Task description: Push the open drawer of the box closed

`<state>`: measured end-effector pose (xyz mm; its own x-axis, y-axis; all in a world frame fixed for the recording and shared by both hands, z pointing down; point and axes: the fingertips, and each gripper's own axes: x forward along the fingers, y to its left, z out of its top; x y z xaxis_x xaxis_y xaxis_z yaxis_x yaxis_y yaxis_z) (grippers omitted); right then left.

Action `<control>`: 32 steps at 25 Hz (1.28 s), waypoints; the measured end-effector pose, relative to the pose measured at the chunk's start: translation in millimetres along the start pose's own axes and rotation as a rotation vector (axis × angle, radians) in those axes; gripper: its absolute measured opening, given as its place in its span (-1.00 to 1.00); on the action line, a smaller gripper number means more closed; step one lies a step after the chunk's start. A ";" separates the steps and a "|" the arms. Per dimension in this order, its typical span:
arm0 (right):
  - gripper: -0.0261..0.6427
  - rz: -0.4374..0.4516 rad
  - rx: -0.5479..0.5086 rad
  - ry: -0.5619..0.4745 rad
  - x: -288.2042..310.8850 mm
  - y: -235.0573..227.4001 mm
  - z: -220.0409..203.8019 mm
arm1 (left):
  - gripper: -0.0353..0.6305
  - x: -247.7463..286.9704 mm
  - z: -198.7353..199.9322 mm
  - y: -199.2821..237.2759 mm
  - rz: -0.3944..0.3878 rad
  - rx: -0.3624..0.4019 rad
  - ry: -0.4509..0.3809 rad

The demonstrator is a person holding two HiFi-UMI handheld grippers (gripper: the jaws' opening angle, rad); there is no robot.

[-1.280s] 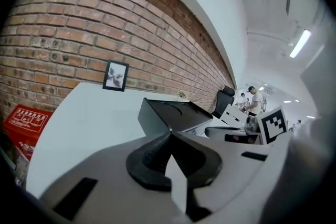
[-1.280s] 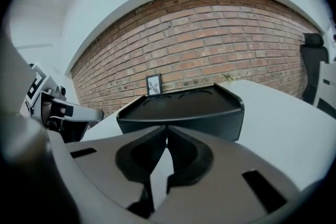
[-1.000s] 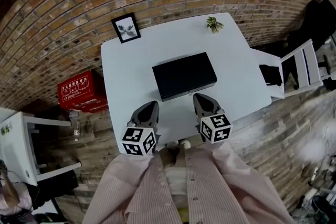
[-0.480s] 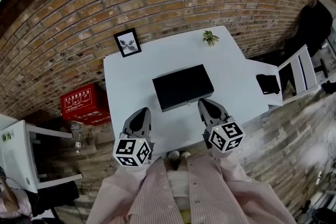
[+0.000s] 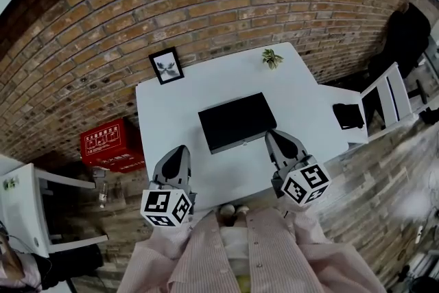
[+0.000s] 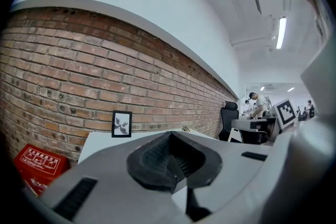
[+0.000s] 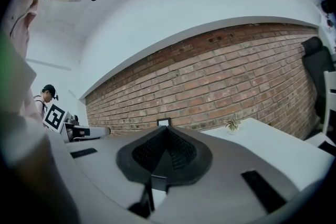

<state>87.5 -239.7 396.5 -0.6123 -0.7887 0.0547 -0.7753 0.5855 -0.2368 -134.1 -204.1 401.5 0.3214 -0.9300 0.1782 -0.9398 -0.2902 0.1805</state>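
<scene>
A curved red brick wall fills the top of the head view, with a white table set against it. At the middle of the table lies a flat black box. Its long axis runs left to right across the table, the right end turned slightly toward the wall, and one long side faces the person. A small pale mark sits on that near side; whether the drawer stands out cannot be told. A red crate on the floor to the left carries white characters too small to read. Near the table's front edge, the left gripper and right gripper flank the box without touching it, both pointing toward the wall, each with jaws pressed together on nothing. Their cubes bear black-and-white square markers. A black-framed picture and a small green plant stand by the wall.
</scene>
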 end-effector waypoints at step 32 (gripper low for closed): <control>-0.91 -0.070 -0.042 -0.047 -13.2 -16.9 17.5 | -0.91 -11.5 11.8 12.1 0.072 0.047 -0.019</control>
<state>111.4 -242.4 382.8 -0.5492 -0.8353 0.0240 -0.8224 0.5352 -0.1932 -150.6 -199.6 390.3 0.2507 -0.9528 0.1710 -0.9651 -0.2321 0.1217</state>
